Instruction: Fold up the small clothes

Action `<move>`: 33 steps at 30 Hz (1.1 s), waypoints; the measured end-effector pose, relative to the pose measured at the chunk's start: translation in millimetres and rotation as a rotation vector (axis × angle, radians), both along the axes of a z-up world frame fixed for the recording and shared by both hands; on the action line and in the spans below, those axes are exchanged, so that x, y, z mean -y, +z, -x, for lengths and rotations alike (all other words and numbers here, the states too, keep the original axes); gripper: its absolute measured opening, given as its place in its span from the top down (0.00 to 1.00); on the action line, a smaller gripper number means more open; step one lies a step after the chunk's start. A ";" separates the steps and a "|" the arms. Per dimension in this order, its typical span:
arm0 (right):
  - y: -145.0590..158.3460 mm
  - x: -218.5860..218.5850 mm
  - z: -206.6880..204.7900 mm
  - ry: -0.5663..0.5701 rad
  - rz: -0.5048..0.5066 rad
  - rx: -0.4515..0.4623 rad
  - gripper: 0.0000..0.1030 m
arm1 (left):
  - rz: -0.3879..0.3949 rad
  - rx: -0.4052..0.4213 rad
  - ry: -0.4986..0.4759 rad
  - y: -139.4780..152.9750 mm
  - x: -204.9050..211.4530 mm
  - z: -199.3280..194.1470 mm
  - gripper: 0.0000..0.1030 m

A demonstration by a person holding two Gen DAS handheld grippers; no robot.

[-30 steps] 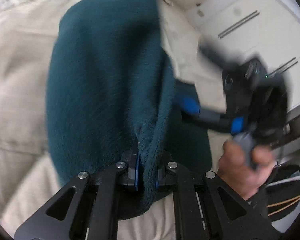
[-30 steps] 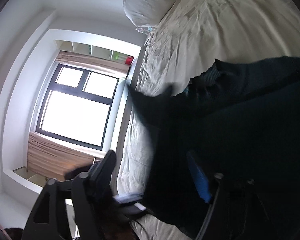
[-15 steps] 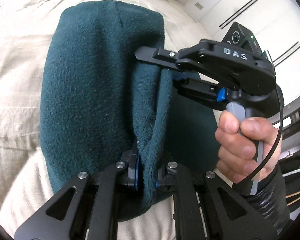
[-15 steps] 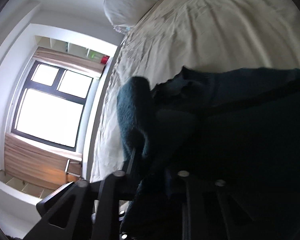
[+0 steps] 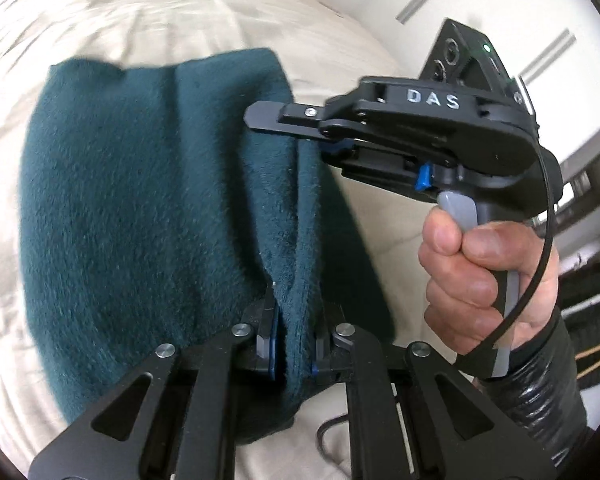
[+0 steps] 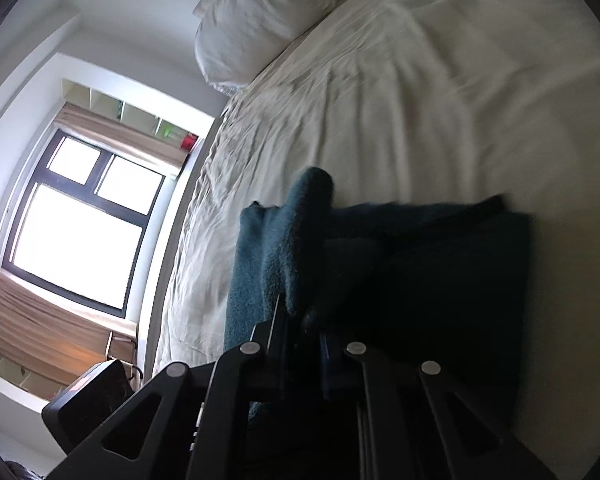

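Right hand-held gripper (image 5: 300,132) newly clamped on fleece (image 5: 140,208)

Right wrist view: right gripper (image 6: 300,320) has its 2 fingers clamped on a bunched fold of the teal fleece garment (image 6: 284,248), which rises upright between them. The rest of the garment lies flat on the cream bedsheet (image 6: 420,100), in shadow. A white pillow (image 6: 260,20) sits at the bed's far end. A dark-framed window (image 6: 80,232) glares bright at left.
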State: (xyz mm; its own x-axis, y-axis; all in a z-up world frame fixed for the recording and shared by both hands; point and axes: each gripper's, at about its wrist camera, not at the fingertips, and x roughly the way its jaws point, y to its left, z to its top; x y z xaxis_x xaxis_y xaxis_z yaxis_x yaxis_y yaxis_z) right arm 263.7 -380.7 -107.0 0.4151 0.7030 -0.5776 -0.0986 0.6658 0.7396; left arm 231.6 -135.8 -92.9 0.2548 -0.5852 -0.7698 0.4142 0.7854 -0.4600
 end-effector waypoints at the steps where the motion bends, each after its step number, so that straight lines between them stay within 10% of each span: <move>1: 1.2 8.8 1.6 -0.007 0.004 -0.001 0.87 | -0.003 0.003 -0.013 -0.6 8.7 -0.3 0.91; 14: -25.6 80.1 14.1 -0.095 -0.009 -0.065 0.87 | -0.003 -0.014 -0.069 -15.2 51.0 -8.2 0.91; 23: -43.3 88.7 19.8 -0.131 -0.061 -0.094 0.82 | 0.089 0.040 -0.124 24.2 -3.3 18.8 0.65; 25: -42.4 87.0 23.2 -0.129 -0.067 -0.098 0.78 | 0.101 0.068 -0.101 30.5 -5.6 28.6 0.50; 33: -38.7 68.0 67.0 -0.100 -0.077 -0.110 0.54 | 0.061 0.100 0.050 15.0 -65.5 -8.9 0.48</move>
State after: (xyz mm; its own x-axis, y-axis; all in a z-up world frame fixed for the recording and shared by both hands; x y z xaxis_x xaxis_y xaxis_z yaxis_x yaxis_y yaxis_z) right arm 196.7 -448.6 -145.7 0.4226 0.7052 -0.5693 0.0497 0.6092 0.7915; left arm 240.6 -70.3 -77.9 0.3581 -0.6148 -0.7027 0.4212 0.7781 -0.4660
